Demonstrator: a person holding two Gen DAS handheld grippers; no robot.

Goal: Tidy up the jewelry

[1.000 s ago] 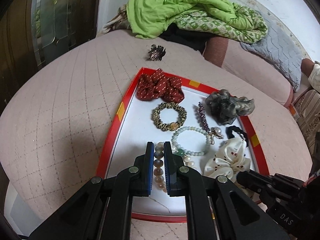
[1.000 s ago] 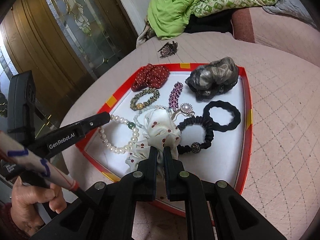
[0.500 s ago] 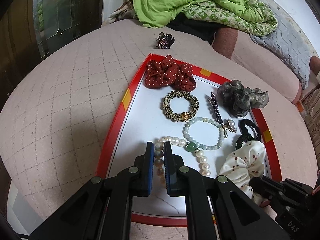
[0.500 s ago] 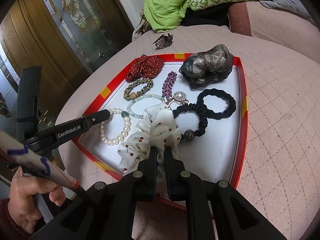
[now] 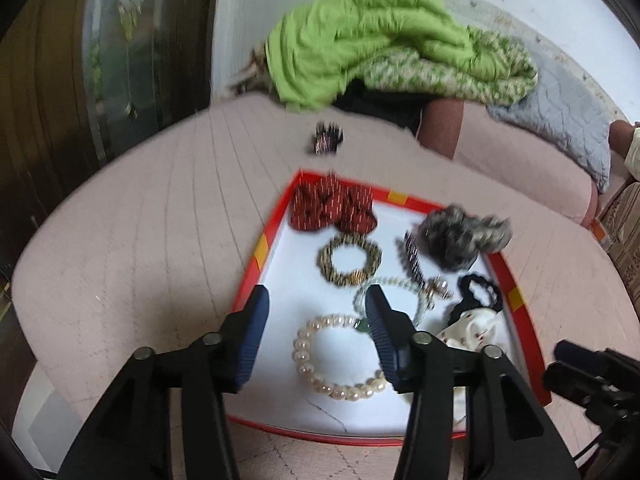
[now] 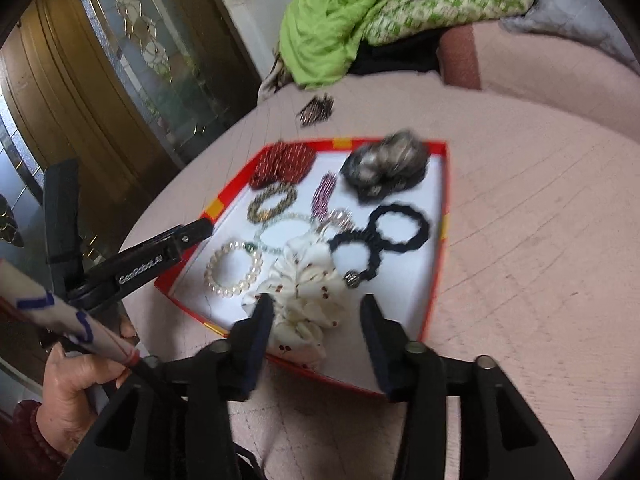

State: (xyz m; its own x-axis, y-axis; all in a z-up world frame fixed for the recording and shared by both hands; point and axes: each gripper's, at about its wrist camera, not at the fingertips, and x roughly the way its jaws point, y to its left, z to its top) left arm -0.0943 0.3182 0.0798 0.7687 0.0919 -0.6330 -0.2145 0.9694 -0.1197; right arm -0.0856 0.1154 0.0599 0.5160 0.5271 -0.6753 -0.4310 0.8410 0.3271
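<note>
A red-rimmed white tray (image 5: 260, 248) lies on a pink quilted seat. My left gripper (image 5: 317, 296) hangs just above it, jaws opening. The pearl bracelet (image 5: 300, 354) lies flat on the tray under them, untouched by the pads. My right gripper (image 6: 317, 302) is also opening over the white dotted scrunchie (image 6: 304, 280), which rests loose over the tray's near rim (image 6: 436, 248). Also in the tray are a red dotted scrunchie (image 5: 332, 208), a leopard band (image 5: 350, 258), a pale bead bracelet (image 5: 384, 284), a grey scrunchie (image 5: 464, 236) and two black hair ties (image 6: 400, 226).
A dark hair claw (image 5: 328, 142) lies on the pink seat (image 5: 140, 240) beyond the tray. A green blanket (image 5: 360, 40) and a grey quilted pad (image 5: 560, 120) are heaped at the back. A glazed wooden door (image 6: 120, 80) stands left. A hand (image 6: 76, 392) holds the left gripper.
Both grippers went from shut to open. The left one let go of the pearl bracelet, the right one of the white scrunchie. Both have drawn back slightly from the tray.
</note>
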